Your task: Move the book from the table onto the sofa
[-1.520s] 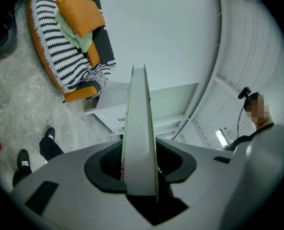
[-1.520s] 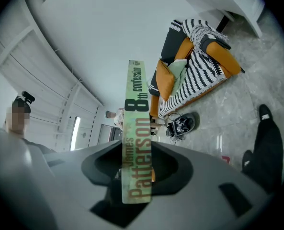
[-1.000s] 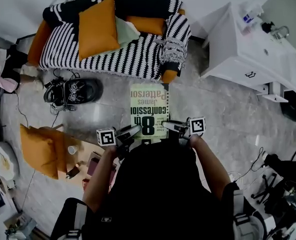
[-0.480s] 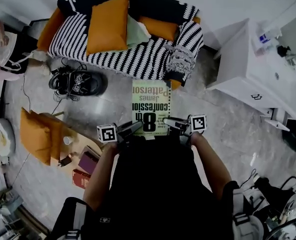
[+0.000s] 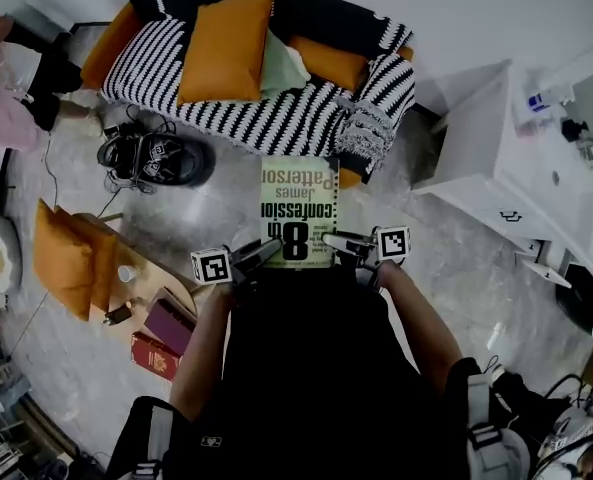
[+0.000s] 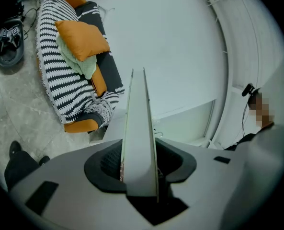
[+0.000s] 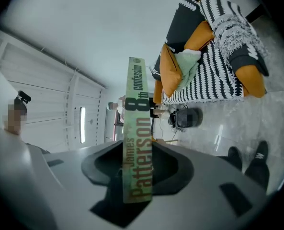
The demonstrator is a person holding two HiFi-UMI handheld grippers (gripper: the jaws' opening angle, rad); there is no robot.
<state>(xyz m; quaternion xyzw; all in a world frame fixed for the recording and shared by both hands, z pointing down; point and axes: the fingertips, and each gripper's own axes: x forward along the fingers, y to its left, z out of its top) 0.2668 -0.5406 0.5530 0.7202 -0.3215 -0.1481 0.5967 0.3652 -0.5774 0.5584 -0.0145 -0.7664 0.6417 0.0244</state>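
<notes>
A green paperback book (image 5: 298, 213) is held flat in the air between both grippers, its far edge just short of the sofa's right end. My left gripper (image 5: 264, 252) is shut on the book's near left edge; my right gripper (image 5: 343, 244) is shut on its near right edge. The left gripper view shows the book's page edge (image 6: 139, 128) clamped between the jaws (image 6: 141, 174). In the right gripper view the printed spine (image 7: 137, 143) sits between the jaws (image 7: 137, 174). The sofa (image 5: 266, 118) has a black-and-white striped throw.
An orange cushion (image 5: 226, 48) and a pale green one lie on the sofa seat. Shoes (image 5: 156, 158) sit on the floor before it. A low wooden table (image 5: 141, 273) with other books is at the left, a white cabinet (image 5: 506, 138) at the right.
Both grippers have carried the book toward the sofa; its far edge now reaches the sofa's right end. The low table has slid back to the left.
</notes>
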